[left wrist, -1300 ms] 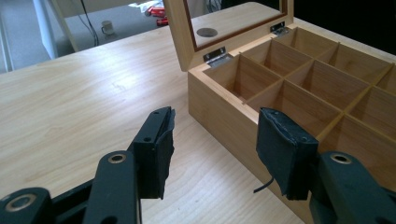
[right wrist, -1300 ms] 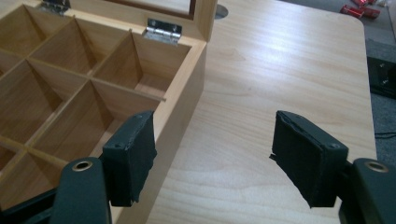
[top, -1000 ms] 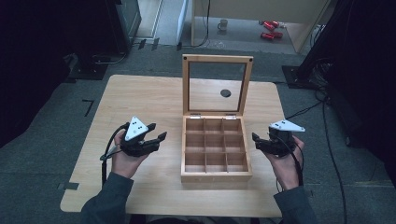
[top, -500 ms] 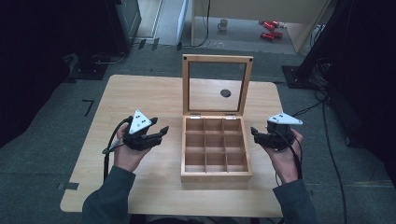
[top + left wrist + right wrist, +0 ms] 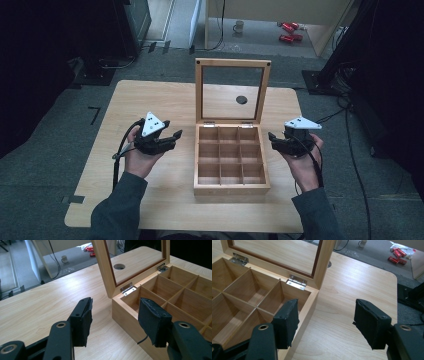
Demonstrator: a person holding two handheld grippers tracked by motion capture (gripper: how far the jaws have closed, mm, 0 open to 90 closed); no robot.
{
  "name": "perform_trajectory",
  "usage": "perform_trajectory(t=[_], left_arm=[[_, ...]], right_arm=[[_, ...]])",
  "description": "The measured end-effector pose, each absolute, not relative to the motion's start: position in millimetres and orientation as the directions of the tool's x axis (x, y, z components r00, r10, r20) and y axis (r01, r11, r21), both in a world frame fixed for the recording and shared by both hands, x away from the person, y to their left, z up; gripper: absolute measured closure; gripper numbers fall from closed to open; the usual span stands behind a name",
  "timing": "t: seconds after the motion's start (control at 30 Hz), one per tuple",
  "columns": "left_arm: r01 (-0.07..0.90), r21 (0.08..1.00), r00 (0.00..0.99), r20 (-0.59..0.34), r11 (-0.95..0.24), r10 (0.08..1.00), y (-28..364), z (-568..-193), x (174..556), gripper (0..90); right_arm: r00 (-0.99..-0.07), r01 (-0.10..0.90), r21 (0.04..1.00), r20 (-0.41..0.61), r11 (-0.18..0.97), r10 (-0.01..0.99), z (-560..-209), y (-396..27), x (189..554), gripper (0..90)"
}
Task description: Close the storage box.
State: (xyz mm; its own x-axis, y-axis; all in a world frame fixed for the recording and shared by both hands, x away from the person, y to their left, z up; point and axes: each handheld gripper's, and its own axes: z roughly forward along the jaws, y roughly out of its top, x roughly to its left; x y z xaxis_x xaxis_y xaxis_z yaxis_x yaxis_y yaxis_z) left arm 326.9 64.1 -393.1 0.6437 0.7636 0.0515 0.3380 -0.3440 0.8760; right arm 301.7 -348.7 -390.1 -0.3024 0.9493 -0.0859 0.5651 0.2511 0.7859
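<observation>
A wooden box (image 5: 231, 187) with nine empty compartments stands in the middle of the table, its glass-paned lid (image 5: 232, 65) raised upright at the back. My left gripper (image 5: 176, 137) hovers just left of the box, open and holding nothing; its own view has the box's near corner (image 5: 122, 306) between the pads. On the box's right side my right gripper (image 5: 272, 138) is open and empty too. In its view the box's right wall (image 5: 308, 307) runs up between the pads, with a silver hinge (image 5: 296, 282) beyond.
The light wooden table (image 5: 150, 100) has a round cable hole (image 5: 241, 99) behind the lid. Dark equipment and cables surround the table on the grey floor. Red cans (image 5: 287, 31) and a mug (image 5: 239, 26) lie far behind.
Both grippers have moved forward along the box's sides and slightly inward toward it. The box and its lid have not moved.
</observation>
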Motion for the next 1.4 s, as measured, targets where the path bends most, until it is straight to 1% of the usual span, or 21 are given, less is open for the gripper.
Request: perform_trajectory(t=[0.23, 0.73, 1.13, 1.4], left_arm=[[0.337, 0.874, 0.639, 0.061, -0.351, 0.766, 61, -392, 333, 44.1], [0.352, 0.87, 0.638, 0.048, -0.346, 0.769, 56, -387, 346, 43.1], [0.354, 0.864, 0.633, 0.061, -0.358, 0.772, 48, -384, 356, 43.0], [0.351, 0.865, 0.633, 0.062, -0.358, 0.772, 43, -382, 362, 42.9]], right_arm=[[-0.301, 0.574, 0.779, -0.085, 0.252, 0.95, -390, -349, 307, 36.8], [-0.301, 0.576, 0.781, -0.073, 0.243, 0.951, -384, -347, 316, 37.2], [-0.296, 0.58, 0.781, -0.063, 0.231, 0.953, -379, -345, 326, 36.9], [-0.287, 0.582, 0.787, -0.04, 0.208, 0.957, -379, -346, 334, 38.0]])
